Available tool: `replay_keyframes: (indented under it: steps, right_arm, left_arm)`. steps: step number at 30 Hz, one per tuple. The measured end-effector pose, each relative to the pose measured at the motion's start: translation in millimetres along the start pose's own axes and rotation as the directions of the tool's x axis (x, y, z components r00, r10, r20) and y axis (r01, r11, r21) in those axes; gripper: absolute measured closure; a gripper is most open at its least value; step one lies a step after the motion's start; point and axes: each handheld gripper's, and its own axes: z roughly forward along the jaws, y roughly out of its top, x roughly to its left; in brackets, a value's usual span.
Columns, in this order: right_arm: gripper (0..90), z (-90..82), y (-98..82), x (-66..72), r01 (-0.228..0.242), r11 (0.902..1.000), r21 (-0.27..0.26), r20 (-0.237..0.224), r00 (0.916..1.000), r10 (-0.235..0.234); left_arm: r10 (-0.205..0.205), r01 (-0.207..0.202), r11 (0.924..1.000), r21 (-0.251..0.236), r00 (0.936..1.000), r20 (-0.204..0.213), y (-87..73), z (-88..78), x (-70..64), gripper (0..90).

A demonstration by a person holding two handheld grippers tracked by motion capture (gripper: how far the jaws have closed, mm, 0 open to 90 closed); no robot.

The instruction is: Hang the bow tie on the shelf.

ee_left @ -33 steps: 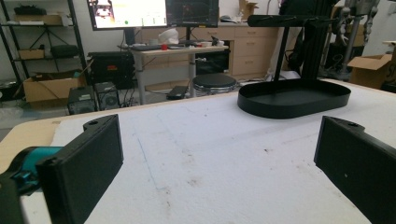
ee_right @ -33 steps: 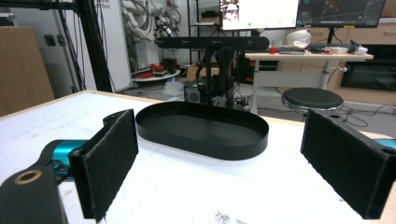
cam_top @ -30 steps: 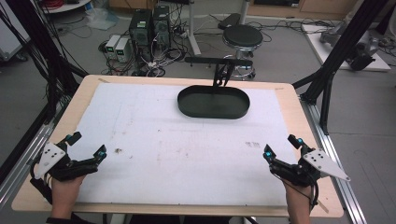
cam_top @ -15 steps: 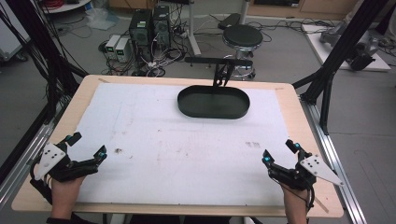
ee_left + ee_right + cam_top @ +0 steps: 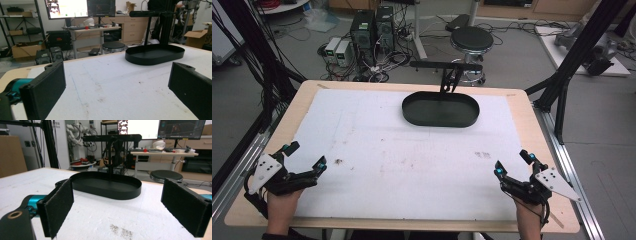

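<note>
1. Left gripper [image 5: 304,159], lower left of the high view: jaws apart, nothing between them, same place as a second ago.
2. Right gripper [image 5: 513,164], lower right: jaws apart and empty; it has drawn slightly back toward the near table edge since a second ago. Judgement: no reach is under way.
3. Black oval tray [image 5: 440,109], upper centre, sits empty, well apart from both grippers.
4. White mat [image 5: 412,165] between them is bare apart from faint smudges; no obstruction. Black stand [image 5: 447,67] rises just behind the tray.

A grey concrete floor [image 5: 602,125] surrounds the bench, strewn with black cables [image 5: 377,70]. Two dark computer towers [image 5: 373,27] stand beside a round black stool [image 5: 471,39]; lit monitors [image 5: 66,8] glow behind.
</note>
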Motion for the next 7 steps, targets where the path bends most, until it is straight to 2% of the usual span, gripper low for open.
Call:
replay_keyframes:
  steps: [7]
  right_arm:
    - [10.3, -1.3, -0.7, -2.1, -0.001, 0.9999, -0.012, -0.002, 1.0000, 0.001]
  left_arm:
    - [-0.001, 0.001, 1.0000, -0.001, 1.0000, 0.001, 0.0, 0.1, 0.2, 1.7]
